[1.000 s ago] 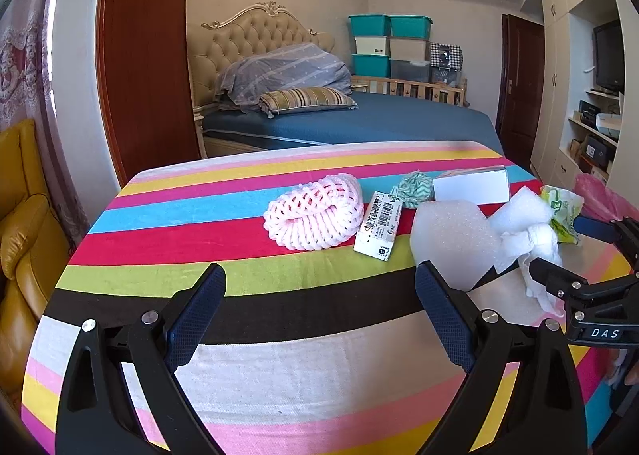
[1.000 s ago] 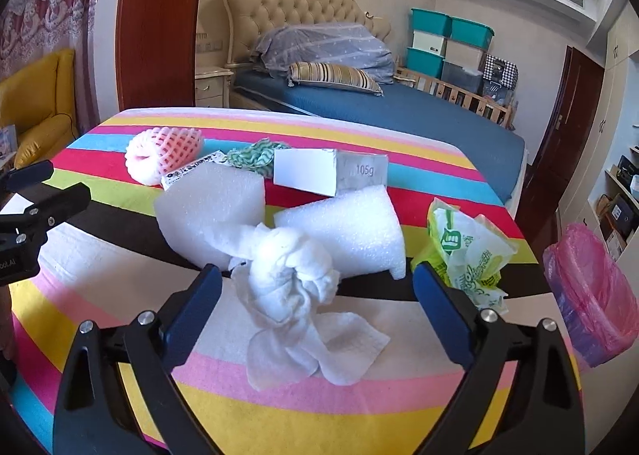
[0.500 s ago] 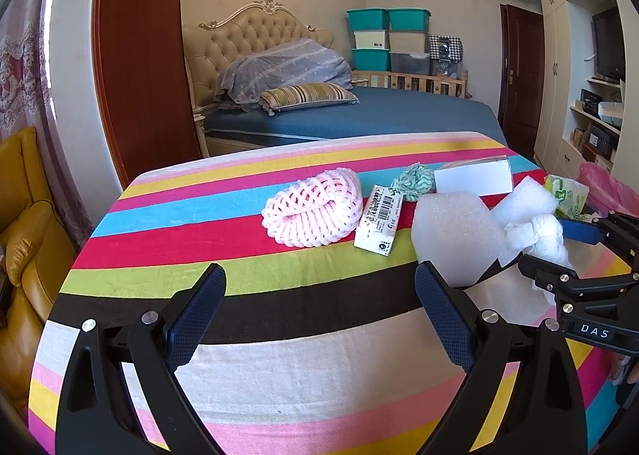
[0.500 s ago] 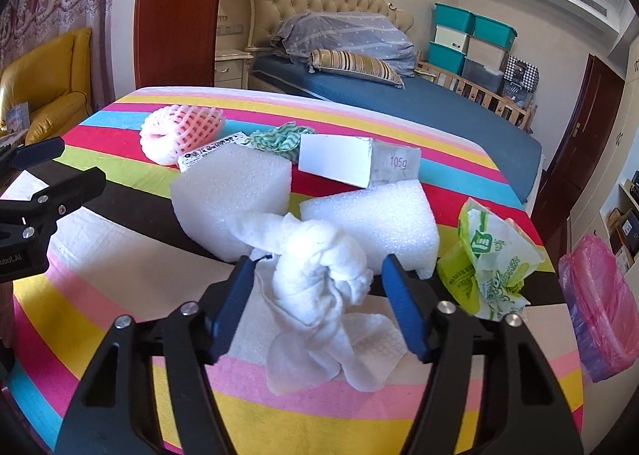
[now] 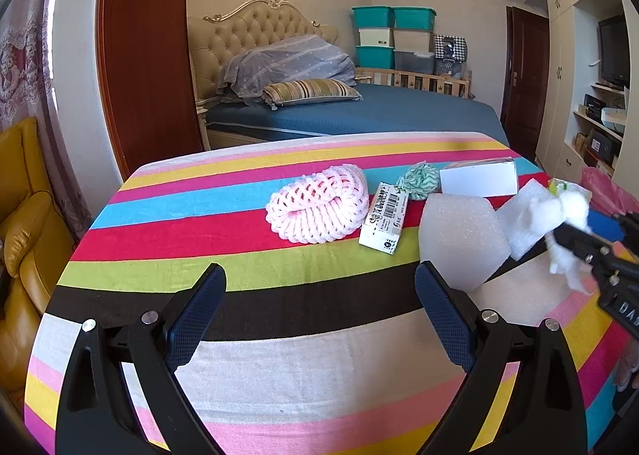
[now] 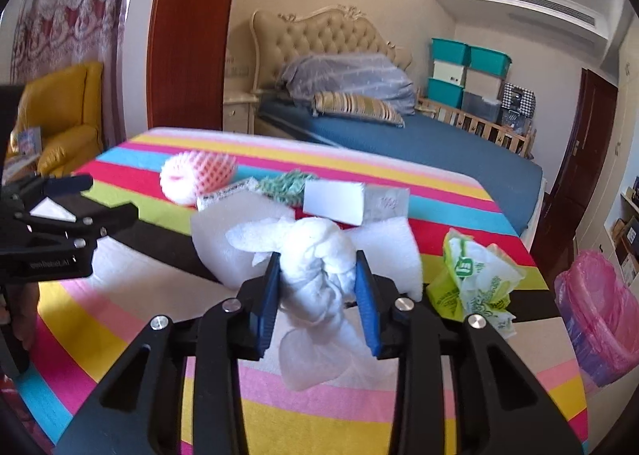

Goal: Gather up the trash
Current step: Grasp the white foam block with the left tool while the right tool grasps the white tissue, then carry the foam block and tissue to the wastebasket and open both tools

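Observation:
My right gripper is shut on a crumpled white tissue wad and holds it lifted above the striped tablecloth; the wad also shows in the left wrist view. My left gripper is open and empty over the cloth's near part. On the table lie a pink foam fruit net, a barcode box, a green-white wrapper ball, a white carton, two white foam pieces and a green-white plastic bag.
A bin lined with a pink bag stands off the table's right side. A yellow armchair is on the left. A bed lies beyond the far table edge.
My right gripper closed on the tissue wad and lifted it off the cloth. My left gripper stayed open and shifted only slightly.

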`<action>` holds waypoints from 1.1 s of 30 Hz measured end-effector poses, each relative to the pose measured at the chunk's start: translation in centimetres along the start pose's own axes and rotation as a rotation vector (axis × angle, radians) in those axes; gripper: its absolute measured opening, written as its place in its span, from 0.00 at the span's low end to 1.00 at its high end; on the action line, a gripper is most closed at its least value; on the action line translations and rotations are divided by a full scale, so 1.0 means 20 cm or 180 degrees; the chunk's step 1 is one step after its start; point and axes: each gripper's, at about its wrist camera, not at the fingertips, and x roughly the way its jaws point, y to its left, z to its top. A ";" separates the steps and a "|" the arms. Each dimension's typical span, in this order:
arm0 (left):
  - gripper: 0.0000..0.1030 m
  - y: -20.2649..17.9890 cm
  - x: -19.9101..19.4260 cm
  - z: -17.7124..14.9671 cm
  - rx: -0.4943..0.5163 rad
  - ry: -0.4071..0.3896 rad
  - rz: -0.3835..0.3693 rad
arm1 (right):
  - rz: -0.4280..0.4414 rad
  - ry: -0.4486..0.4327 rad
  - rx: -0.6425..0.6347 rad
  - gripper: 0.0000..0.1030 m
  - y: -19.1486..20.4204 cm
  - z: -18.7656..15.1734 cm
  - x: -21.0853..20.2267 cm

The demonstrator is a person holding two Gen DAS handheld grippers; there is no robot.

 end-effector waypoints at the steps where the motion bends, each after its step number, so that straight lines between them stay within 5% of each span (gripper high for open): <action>1: 0.87 -0.01 0.00 0.00 0.0030 -0.0010 -0.0002 | -0.0011 -0.0038 0.0048 0.33 -0.01 -0.01 -0.02; 8: 0.87 -0.19 0.02 0.04 0.0189 -0.0020 -0.0321 | -0.0189 -0.0346 0.0428 0.33 -0.13 -0.02 -0.12; 14: 0.87 -0.42 0.17 0.08 0.0451 0.0209 -0.0481 | -0.0206 -0.0368 0.0568 0.34 -0.18 -0.03 -0.13; 19: 0.85 -0.48 0.26 0.10 0.0502 0.0356 -0.0328 | -0.0188 -0.0356 0.0565 0.34 -0.17 -0.03 -0.12; 23: 0.57 -0.44 0.27 0.09 0.0384 0.0385 -0.0306 | -0.0182 -0.0327 0.0565 0.34 -0.17 -0.03 -0.10; 33: 0.56 -0.41 0.12 0.08 0.0326 -0.0019 -0.0197 | -0.0205 -0.0301 0.0517 0.34 -0.16 -0.04 -0.09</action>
